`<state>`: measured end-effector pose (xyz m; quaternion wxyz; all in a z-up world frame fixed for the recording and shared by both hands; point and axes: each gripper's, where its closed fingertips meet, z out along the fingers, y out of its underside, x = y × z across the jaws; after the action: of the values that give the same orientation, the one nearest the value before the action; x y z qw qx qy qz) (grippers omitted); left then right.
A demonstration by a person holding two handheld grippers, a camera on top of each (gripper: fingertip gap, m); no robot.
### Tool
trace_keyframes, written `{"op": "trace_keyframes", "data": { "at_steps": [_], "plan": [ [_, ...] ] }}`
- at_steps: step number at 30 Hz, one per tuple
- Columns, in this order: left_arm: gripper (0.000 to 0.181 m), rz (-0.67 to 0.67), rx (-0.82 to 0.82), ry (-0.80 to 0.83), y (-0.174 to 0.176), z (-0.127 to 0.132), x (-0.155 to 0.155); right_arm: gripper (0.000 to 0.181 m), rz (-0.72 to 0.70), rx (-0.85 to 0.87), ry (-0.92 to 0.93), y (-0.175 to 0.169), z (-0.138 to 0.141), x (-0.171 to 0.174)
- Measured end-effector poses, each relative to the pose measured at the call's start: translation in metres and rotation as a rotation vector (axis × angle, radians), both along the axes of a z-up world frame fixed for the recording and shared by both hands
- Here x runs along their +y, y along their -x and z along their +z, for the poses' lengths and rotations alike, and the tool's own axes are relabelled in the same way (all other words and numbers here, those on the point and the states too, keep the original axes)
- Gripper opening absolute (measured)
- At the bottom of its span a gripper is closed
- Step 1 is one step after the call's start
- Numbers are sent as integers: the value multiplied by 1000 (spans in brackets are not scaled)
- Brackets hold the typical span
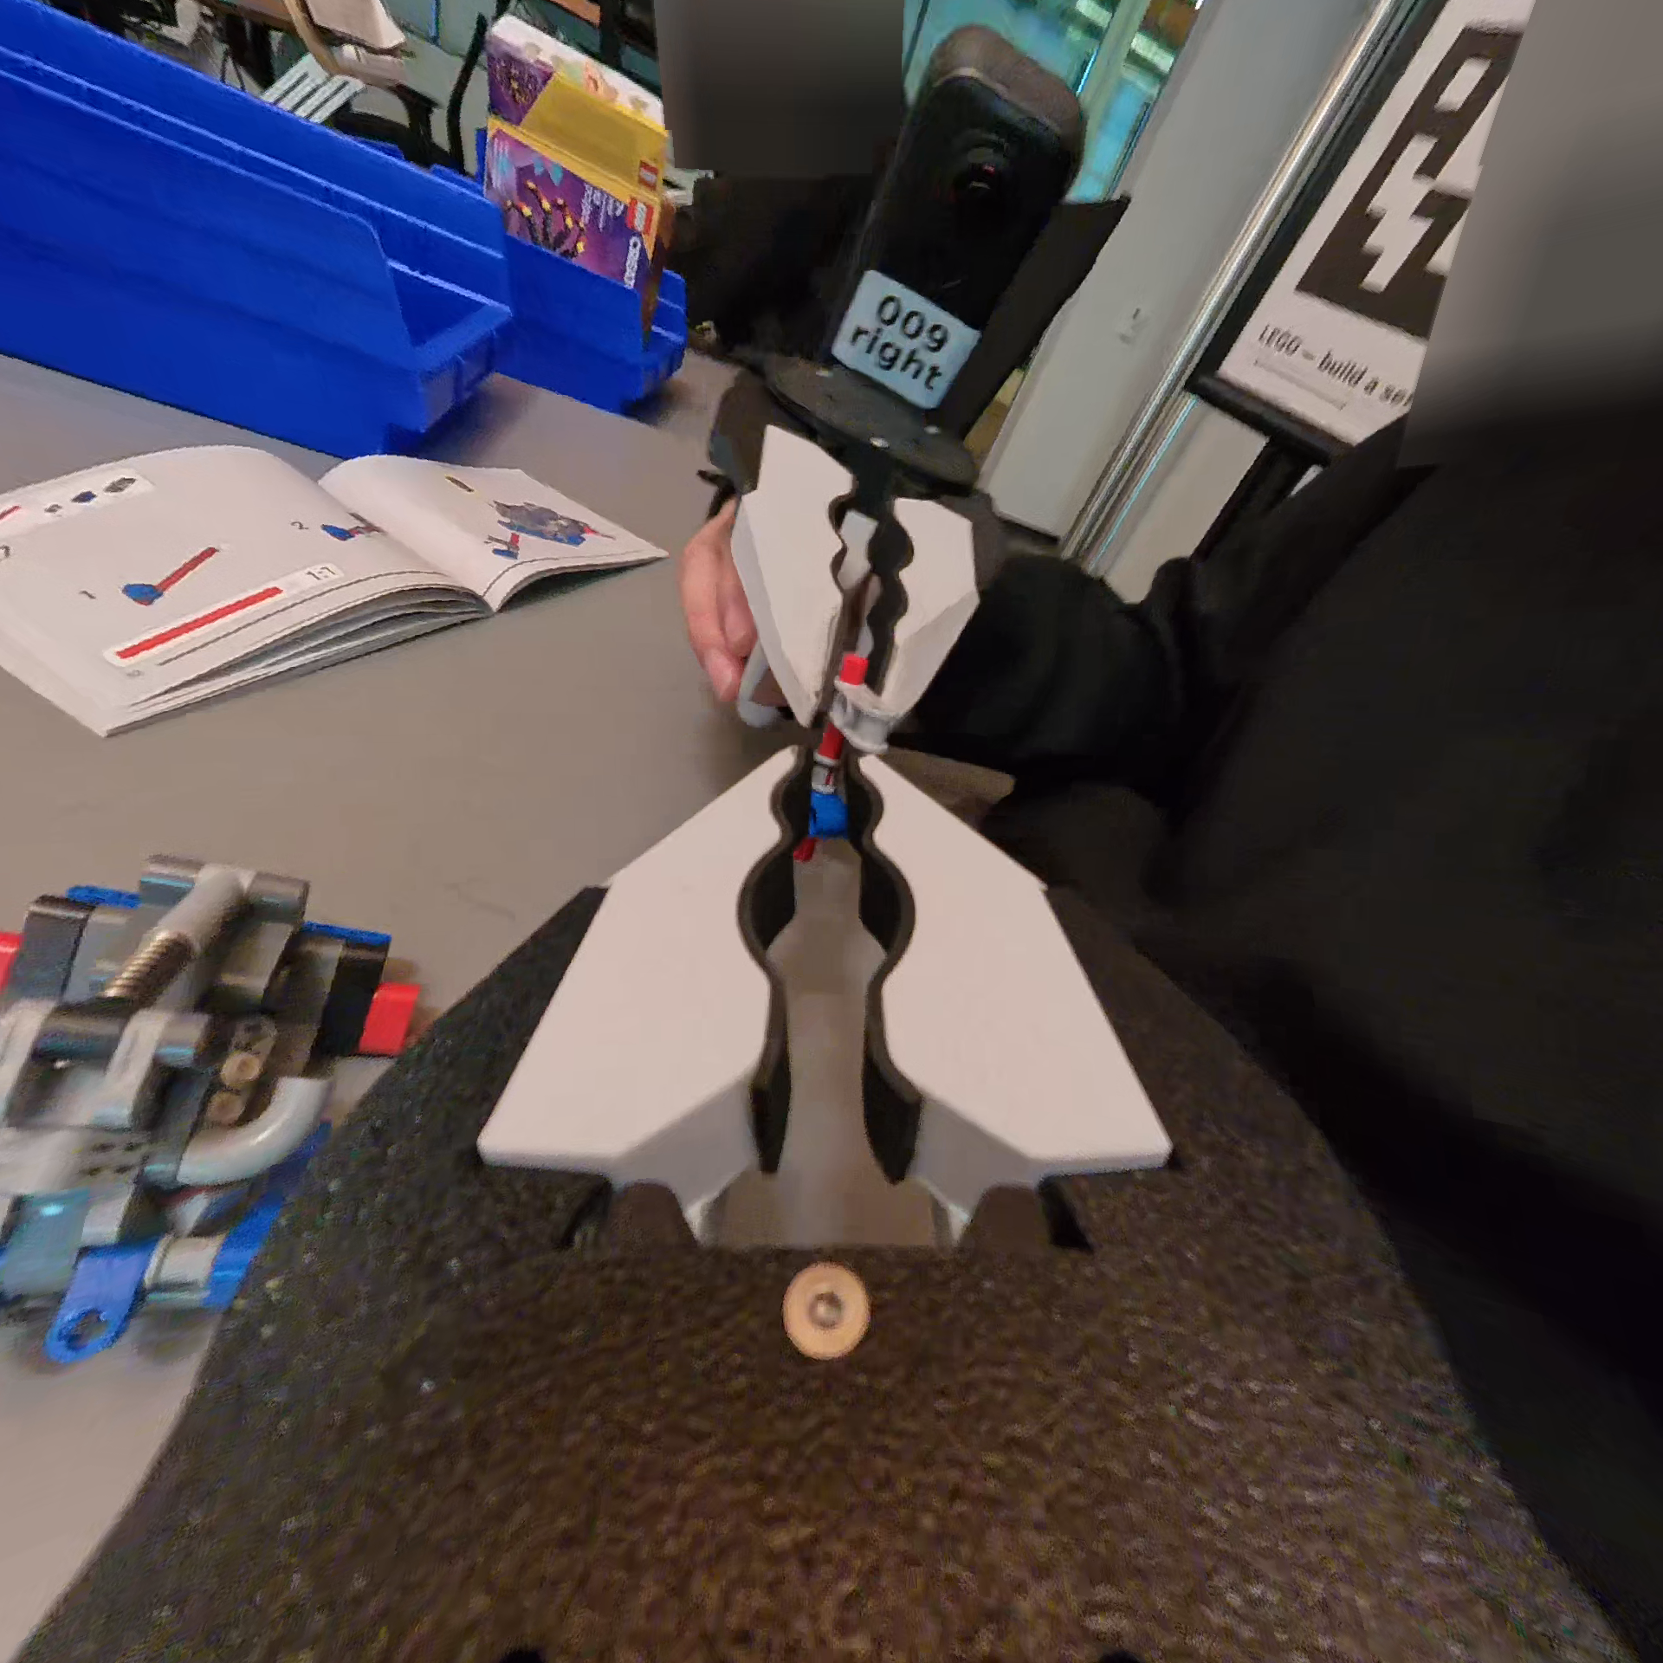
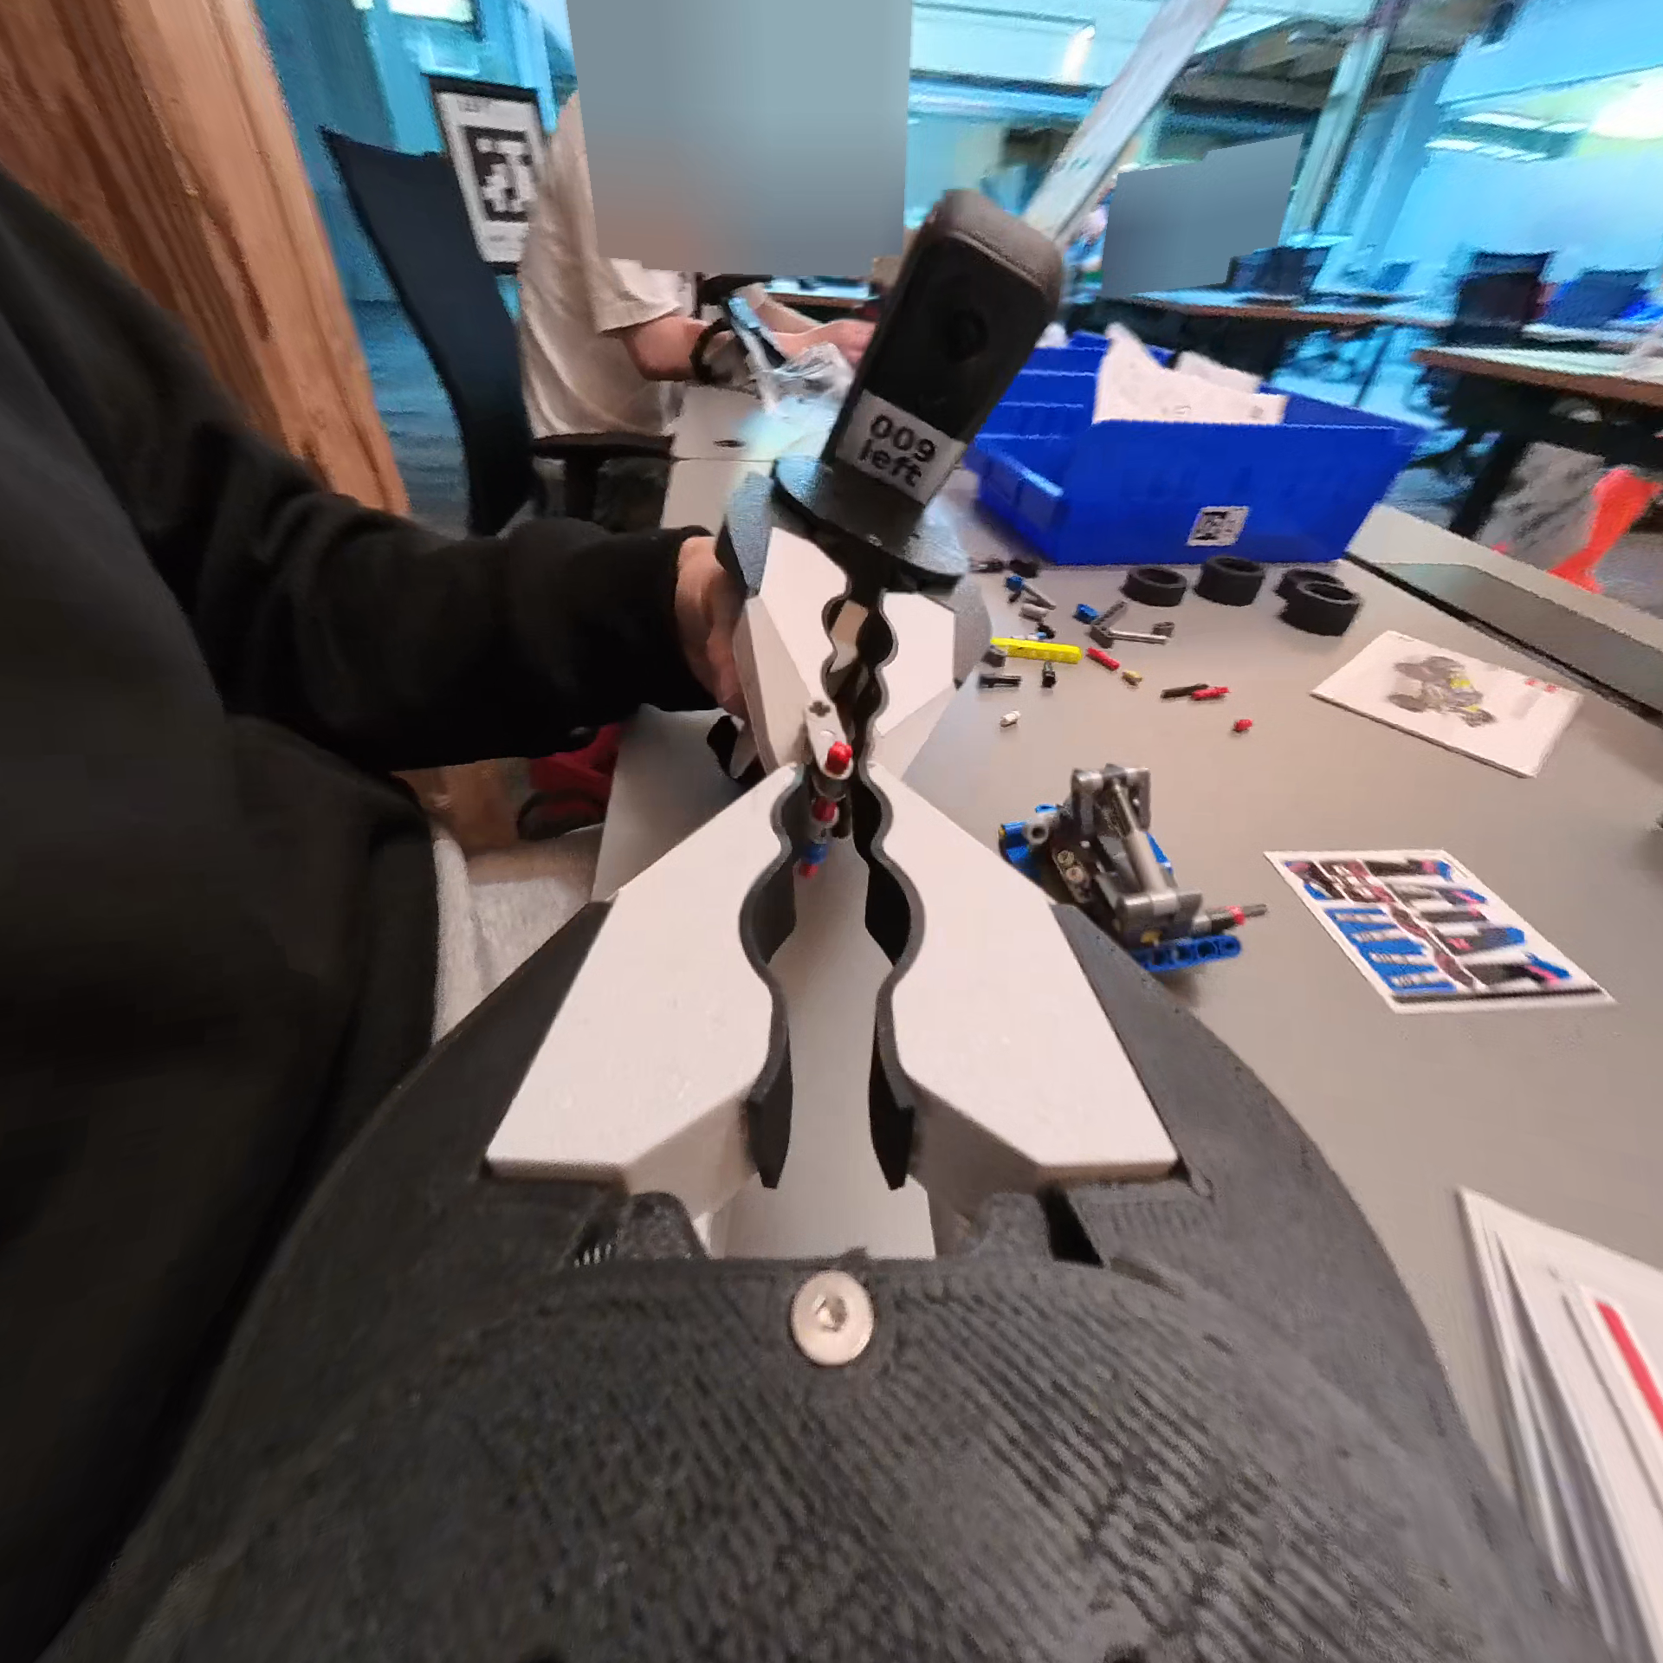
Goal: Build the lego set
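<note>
- The left gripper (image 1: 823, 774) and the right gripper (image 2: 823, 792) meet tip to tip above the near edge of the grey counter (image 1: 468, 747), each seen head-on in the other's view.
- Left jaws are clamped on a small blue piece (image 1: 826, 814) threaded on a thin red axle (image 1: 832, 742); right jaws are pressed together on a light grey connector (image 1: 859, 711) on the same axle, whose red end (image 2: 839, 756) pokes out.
- Only the left wrist view shows the open instruction booklet (image 1: 297, 576) at 10 o'clock and the purple-and-yellow box (image 1: 576, 180) standing in a blue bin (image 1: 225, 234) at 11 o'clock.
- Only the right wrist view shows loose pieces (image 2: 1098, 648) scattered at 1 o'clock, black tyres (image 2: 1242, 580) beyond them, a sticker sheet (image 2: 1431, 927) at 3 o'clock, a printed leaflet (image 2: 1449, 702) at 2 o'clock, and a second person (image 2: 612, 342) seated at the counter's far end at 11 o'clock.
- Both views show the partly built grey-and-blue model (image 1: 153, 1080) lying on the counter: 8 o'clock in the left view, 3 o'clock in the right (image 2: 1125, 864).
- Each gripper's black camera carries a pale label (image 1: 895, 346) with printed characters; the box bears a brand logo; a black-and-white marker poster (image 1: 1404, 180) with a line of print hangs at 1 o'clock in the left view, and another (image 2: 499, 171) at 11 o'clock in the right.
</note>
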<state>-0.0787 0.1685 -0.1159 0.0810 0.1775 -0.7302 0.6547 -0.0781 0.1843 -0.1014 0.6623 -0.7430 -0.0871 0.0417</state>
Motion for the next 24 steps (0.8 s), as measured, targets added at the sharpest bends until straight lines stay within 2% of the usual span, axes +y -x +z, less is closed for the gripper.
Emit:
{"op": "trace_keyframes", "data": {
  "at_steps": [2,5,6,8,11,13,20,24],
  "plan": [
    [8,25,-49,-85,-3,-9,2,6,-97,11,33,-3,-8,-3],
    [16,60,-159,-256,-5,-21,8,5,-315,-18,164,-20,-29,-11],
    [24,78,-204,-309,-7,-23,9,5,-339,-39,204,-21,-35,-13],
    [28,95,-275,-384,-9,-25,7,5,-376,-62,241,-24,-40,-13],
    [30,105,-310,-463,-11,-32,1,5,-354,-63,251,-21,-43,-7],
    [24,109,-316,-508,-14,-41,3,5,-336,-77,288,-21,-50,-7],
    [24,131,-331,-601,-18,-52,12,6,-275,-108,384,-27,-63,-3],
    [24,141,-320,-629,-20,-56,17,6,-245,-124,384,-28,-58,2]
  ]
}}
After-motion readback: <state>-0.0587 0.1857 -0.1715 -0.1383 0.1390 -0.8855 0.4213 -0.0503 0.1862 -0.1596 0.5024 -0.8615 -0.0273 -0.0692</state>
